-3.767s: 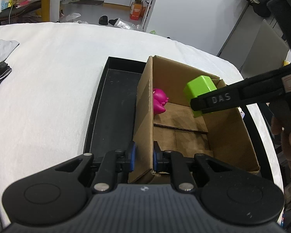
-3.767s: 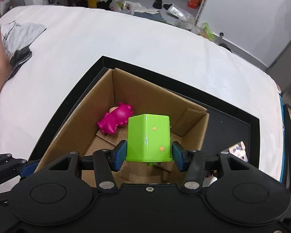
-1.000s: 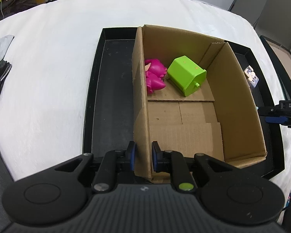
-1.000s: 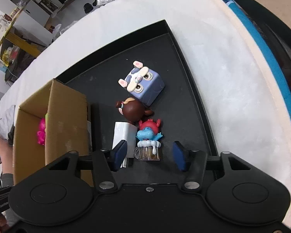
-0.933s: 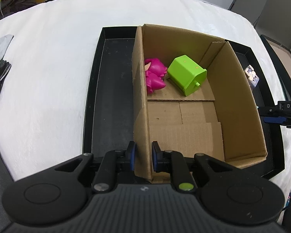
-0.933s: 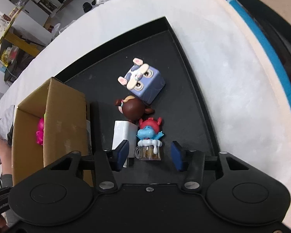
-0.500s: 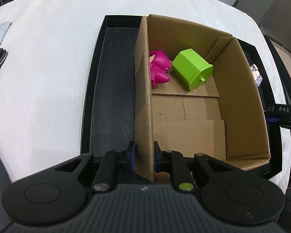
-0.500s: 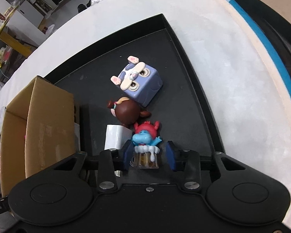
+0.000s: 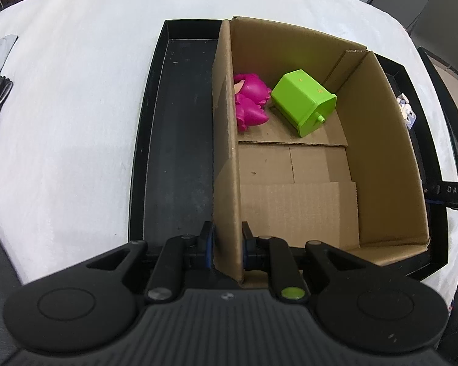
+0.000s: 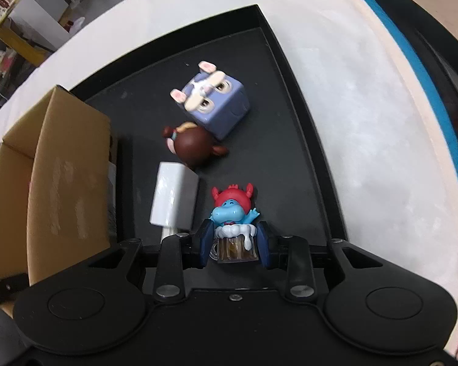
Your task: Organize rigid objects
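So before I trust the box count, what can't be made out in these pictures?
- Pink toy, left wrist view: partly hidden behind the cardboard box wall.
- White block, right wrist view: its near end is covered by the right gripper.
- Purple cube toy, left wrist view: mostly hidden behind the box's far wall.

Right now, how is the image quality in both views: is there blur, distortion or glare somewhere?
Left wrist view: sharp, but the fisheye bows the black tray and cardboard box; a faint green tint from the green block lies on the box wall. Right wrist view: slightly soft, blurred toward the edges; soft glare on the box side; the blue figure in a mug stays clear.
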`<state>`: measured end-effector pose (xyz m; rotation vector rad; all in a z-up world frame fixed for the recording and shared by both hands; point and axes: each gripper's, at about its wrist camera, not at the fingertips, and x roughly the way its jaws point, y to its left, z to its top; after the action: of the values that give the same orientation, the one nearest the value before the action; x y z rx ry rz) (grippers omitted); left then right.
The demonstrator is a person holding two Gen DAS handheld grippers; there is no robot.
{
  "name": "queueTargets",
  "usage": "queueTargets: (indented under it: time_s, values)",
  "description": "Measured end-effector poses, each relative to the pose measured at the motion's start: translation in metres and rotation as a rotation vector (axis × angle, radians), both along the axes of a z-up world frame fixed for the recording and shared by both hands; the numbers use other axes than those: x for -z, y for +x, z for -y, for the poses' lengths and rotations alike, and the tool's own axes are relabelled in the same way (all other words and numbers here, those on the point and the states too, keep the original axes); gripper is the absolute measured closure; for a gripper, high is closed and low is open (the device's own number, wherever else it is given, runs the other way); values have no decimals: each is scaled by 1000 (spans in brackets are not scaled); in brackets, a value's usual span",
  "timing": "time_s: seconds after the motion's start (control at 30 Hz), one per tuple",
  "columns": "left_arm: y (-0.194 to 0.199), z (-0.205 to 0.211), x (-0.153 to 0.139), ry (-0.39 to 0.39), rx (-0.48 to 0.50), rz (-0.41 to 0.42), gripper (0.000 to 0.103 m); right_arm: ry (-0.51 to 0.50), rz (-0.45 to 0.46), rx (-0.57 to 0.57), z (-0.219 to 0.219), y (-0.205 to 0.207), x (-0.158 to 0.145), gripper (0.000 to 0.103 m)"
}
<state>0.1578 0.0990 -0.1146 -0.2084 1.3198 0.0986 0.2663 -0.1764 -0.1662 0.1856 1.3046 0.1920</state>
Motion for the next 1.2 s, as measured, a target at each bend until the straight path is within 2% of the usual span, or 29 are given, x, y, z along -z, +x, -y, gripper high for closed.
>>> queueTargets:
  time_s: [0.27,0.5,0.7,0.8,0.83,0.97,1.2]
  values:
    - [-1,1,2,13,16,-4,87,-55,-8,-21,5,-9,-5,72]
    - [2,6,4,41,44,-10,87,-116,27,-55,-9,-15,-7,53]
    - [2,5,8,38,46,-18,87,-144,31,-81,-19,-17,-1,53]
    - [2,5,10,37,50,-19,88,-191,62,-107,-25,-21,-1,64]
    - [2,5,10,37,51,-17,88,-193,67,-110,-25,-22,-1,64]
    - [1,4,10,36,50,-15,88,-181,61,-99,-22,-24,-5,65]
    - [1,2,7,52,51,-14,88,-147,106,-107,-17,-18,-26,65]
